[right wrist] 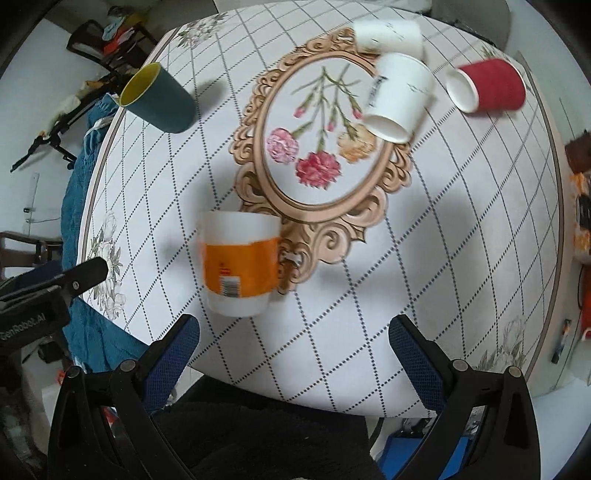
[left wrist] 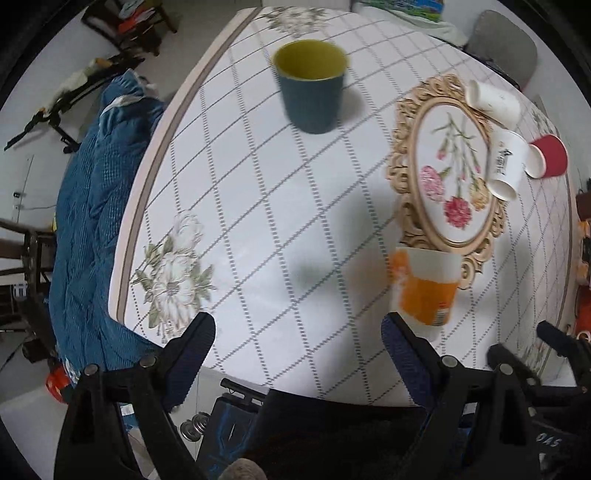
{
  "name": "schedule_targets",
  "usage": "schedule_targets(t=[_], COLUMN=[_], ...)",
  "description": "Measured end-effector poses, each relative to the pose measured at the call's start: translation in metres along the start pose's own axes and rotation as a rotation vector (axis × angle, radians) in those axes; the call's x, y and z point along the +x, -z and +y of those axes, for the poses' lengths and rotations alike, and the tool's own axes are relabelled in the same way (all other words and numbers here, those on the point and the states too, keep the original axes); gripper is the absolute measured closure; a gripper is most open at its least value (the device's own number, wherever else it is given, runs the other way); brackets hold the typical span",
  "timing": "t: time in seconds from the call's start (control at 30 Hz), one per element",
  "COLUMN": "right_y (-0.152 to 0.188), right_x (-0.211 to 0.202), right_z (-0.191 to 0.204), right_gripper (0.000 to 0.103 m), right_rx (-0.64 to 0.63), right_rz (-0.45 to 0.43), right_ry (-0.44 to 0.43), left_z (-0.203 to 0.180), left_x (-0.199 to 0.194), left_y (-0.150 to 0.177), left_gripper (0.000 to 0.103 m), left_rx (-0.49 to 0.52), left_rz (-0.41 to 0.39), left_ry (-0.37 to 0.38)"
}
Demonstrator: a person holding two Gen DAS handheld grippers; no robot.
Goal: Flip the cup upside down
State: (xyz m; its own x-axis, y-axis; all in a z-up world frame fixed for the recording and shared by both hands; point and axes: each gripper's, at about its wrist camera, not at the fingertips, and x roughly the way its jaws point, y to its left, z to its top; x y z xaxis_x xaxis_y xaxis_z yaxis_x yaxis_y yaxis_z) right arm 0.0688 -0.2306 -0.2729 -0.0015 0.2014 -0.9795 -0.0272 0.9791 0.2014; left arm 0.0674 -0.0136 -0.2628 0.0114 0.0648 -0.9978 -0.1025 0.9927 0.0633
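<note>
A teal cup with a yellow inside (left wrist: 311, 87) stands upright, mouth up, at the far left of the table; it also shows in the right wrist view (right wrist: 159, 96). A white cup with an orange label (right wrist: 239, 266) stands near the front edge, also in the left wrist view (left wrist: 424, 286). Two white paper cups (right wrist: 400, 96) (right wrist: 388, 35) and a red paper cup (right wrist: 487, 89) lie on their sides at the far right. My left gripper (left wrist: 298, 343) is open and empty above the front edge. My right gripper (right wrist: 294, 345) is open and empty, just right of the orange-label cup.
The round table (right wrist: 461, 236) has a grid-patterned cloth with a printed floral oval frame (right wrist: 317, 147) in the middle. A blue quilt (left wrist: 96, 221) hangs beside the table's left edge. A grey chair (left wrist: 506, 44) stands behind the table.
</note>
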Motion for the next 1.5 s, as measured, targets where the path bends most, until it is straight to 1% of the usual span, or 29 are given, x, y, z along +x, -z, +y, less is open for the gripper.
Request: schedule_targets(t=[0.1,0.23,0.33,0.43,0.53,0.63,0.7,0.77,0.83,0.87,0.93,1.03,1.07,1.13,1.23,1.27,1.37,1.5], right_y=[-0.007,-0.013,-0.016,-0.021,-0.028,-0.034,-0.036,-0.033,-0.029,-0.026,-0.019,-0.004,0.004,0.014,0.029,0.034,0.046,0.056], right_x=[0.004,0.018,0.027,0.032,0.034,0.033,0.033,0.033,0.036,0.038,0.044,0.055,0.060,0.068,0.079,0.083,0.092,0.100], right_z=[0.012,0.027,0.037,0.044,0.053,0.068,0.083,0.100,0.113,0.121,0.130,0.142,0.145,0.147,0.145,0.143,0.134,0.121], right_gripper=[0.000,0.000,0.000,0.000,0.000,0.000,0.000,0.000,0.000,0.000,0.000,0.000,0.000,0.000,0.000,0.000,0.000,0.000], right_rx=[-0.008,-0.025,-0.060,-0.106,-0.188,-0.333,-0.467,-0.638,-0.776,-0.878,-1.021,-1.275,-1.382,-1.535,-1.744,-1.834,-2.055,-2.305], right_rz=[0.012,0.048,0.068,0.084,0.092,0.095,0.096,0.095,0.097,0.104,0.116,0.133,0.141,0.163,0.208,0.219,0.229,0.217], right_ry=[0.011,0.016,0.040,0.070,0.120,0.197,0.270,0.338,0.381,0.406,0.447,0.517,0.546,0.576,0.589,0.603,0.653,0.710], left_z=[0.018,0.037,0.047,0.053,0.058,0.063,0.066,0.070,0.073,0.075,0.079,0.084,0.085,0.086,0.089,0.090,0.091,0.096], left_x=[0.005,0.019,0.032,0.044,0.054,0.062,0.067,0.071,0.075,0.078,0.082,0.088,0.090,0.093,0.098,0.100,0.104,0.110], left_y=[0.000,0.001,0.003,0.006,0.008,0.009,0.010,0.011,0.012,0.012,0.013,0.016,0.017,0.018,0.021,0.021,0.022,0.016], left_gripper=[0.011,0.011,0.011,0.011,0.011,0.011,0.011,0.011,0.011,0.011,0.011,0.011,0.011,0.011,0.011,0.011,0.011,0.011], left_rx=[-0.022,-0.049,-0.067,-0.070,-0.083,-0.098,-0.109,-0.121,-0.132,-0.138,-0.152,-0.165,-0.168,-0.169,-0.176,-0.179,-0.184,-0.191], left_rz=[0.007,0.022,0.047,0.058,0.065,0.072,0.072,0.071,0.070,0.072,0.079,0.088,0.090,0.095,0.102,0.103,0.104,0.109], left_ry=[0.014,0.020,0.032,0.025,0.029,0.041,0.045,0.052,0.052,0.054,0.062,0.068,0.072,0.075,0.079,0.080,0.081,0.088])
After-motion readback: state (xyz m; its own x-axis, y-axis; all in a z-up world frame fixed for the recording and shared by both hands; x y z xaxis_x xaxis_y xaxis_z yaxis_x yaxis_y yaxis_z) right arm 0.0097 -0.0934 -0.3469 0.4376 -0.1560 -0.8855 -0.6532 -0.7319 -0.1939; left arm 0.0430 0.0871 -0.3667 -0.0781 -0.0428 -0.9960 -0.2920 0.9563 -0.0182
